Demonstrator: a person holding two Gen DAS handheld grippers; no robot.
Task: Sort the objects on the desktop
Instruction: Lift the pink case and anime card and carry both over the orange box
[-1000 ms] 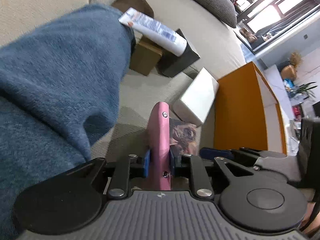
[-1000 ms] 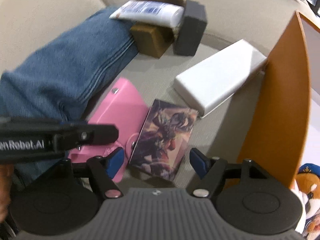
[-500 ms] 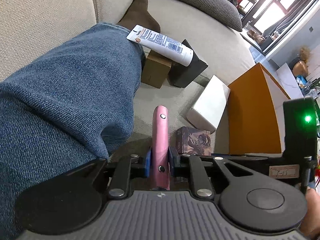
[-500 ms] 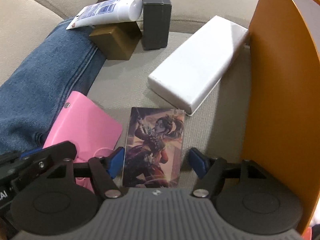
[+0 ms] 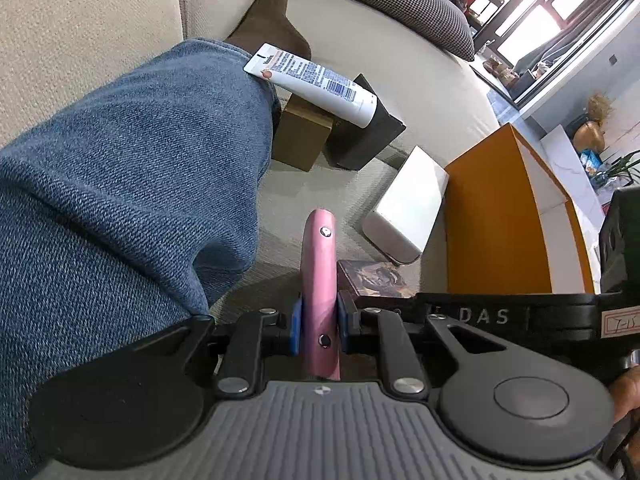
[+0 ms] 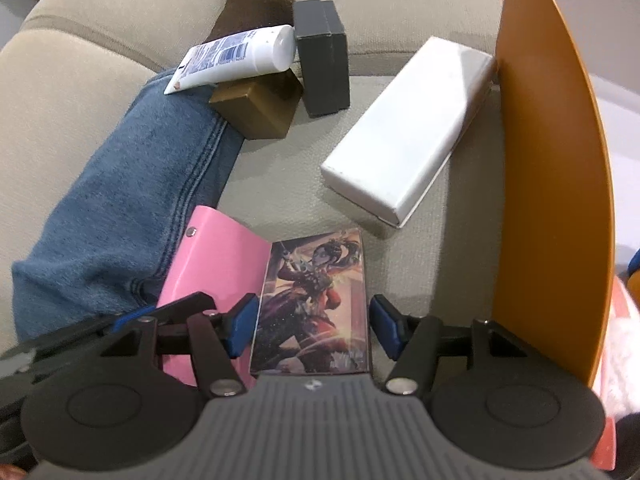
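My left gripper (image 5: 319,326) is shut on a pink case (image 5: 319,280), held on edge just above the sofa seat; the case also shows in the right wrist view (image 6: 212,280). My right gripper (image 6: 312,326) is open, its blue pads on either side of a picture card box (image 6: 316,300) lying flat on the seat; the box also shows in the left wrist view (image 5: 376,280). A white box (image 6: 404,132), a black box (image 6: 324,60), a gold-brown box (image 6: 256,104) and a white tube (image 6: 236,58) lie further back.
A leg in blue jeans (image 5: 120,200) with a brown sock (image 5: 268,24) lies along the left. An orange box wall (image 6: 548,168) stands close on the right. A checked cushion (image 5: 392,4) lies at the back of the beige sofa (image 6: 100,60).
My right gripper has moved forward so its open pads now flank the picture card box. My left gripper has kept its hold on the pink case, and its view has shifted.
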